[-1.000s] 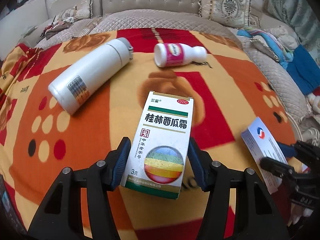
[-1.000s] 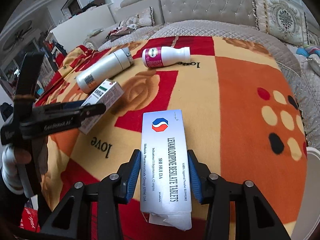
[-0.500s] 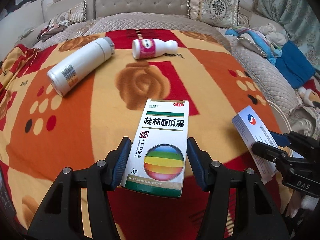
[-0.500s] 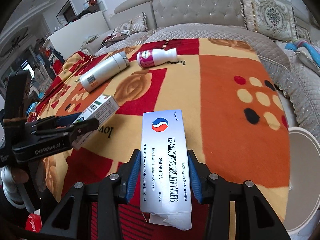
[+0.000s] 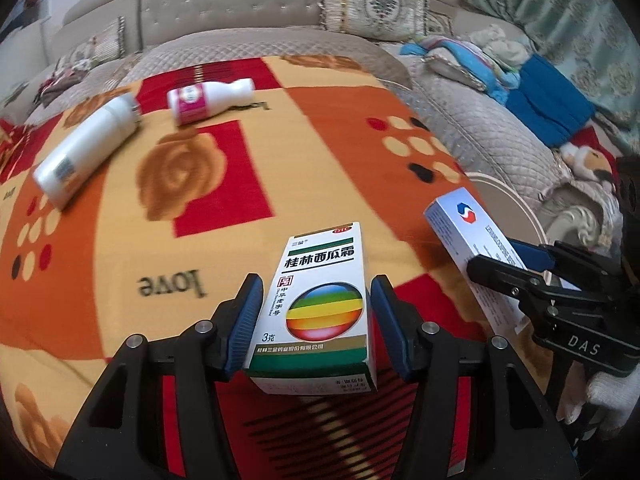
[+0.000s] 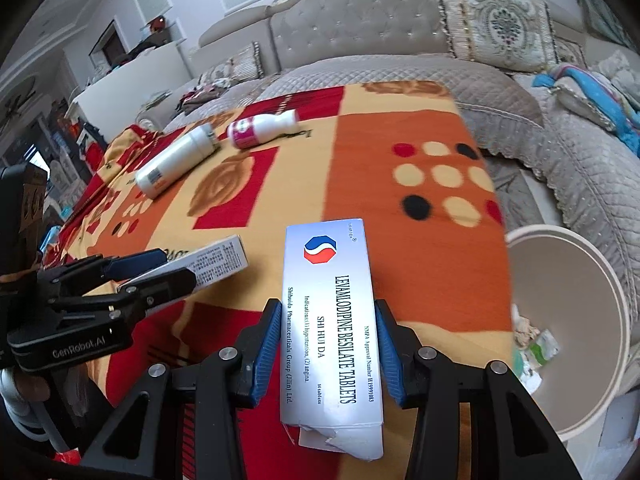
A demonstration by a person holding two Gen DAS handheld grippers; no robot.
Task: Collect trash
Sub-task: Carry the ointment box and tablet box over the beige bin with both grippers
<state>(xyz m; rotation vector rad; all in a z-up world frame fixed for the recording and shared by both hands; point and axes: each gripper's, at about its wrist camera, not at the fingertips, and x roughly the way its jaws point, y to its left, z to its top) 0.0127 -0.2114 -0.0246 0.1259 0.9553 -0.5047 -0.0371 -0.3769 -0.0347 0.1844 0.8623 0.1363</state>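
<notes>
My left gripper (image 5: 316, 320) is shut on a white medicine box with a rainbow ball (image 5: 320, 300), held above the orange and red blanket (image 5: 320, 128). My right gripper (image 6: 328, 348) is shut on a long white tablet box (image 6: 328, 320), its torn flap at the near end. Each gripper shows in the other's view: the right gripper (image 5: 532, 272) at the right edge with the tablet box (image 5: 468, 232), the left gripper (image 6: 160, 268) at the left with the medicine box (image 6: 216, 260). A beige bin (image 6: 600, 280) stands off the blanket's right edge, scraps at its bottom.
A white cylinder bottle (image 5: 84, 152) and a small white bottle with a pink label (image 5: 208, 98) lie at the blanket's far side. A grey quilted sofa (image 5: 248, 8) with cushions runs behind and to the right, with blue cloth (image 5: 548, 100) heaped on it.
Both grippers have drawn back and to the right with their boxes. The two bottles have receded, and the beige bin has come into view beside the blanket.
</notes>
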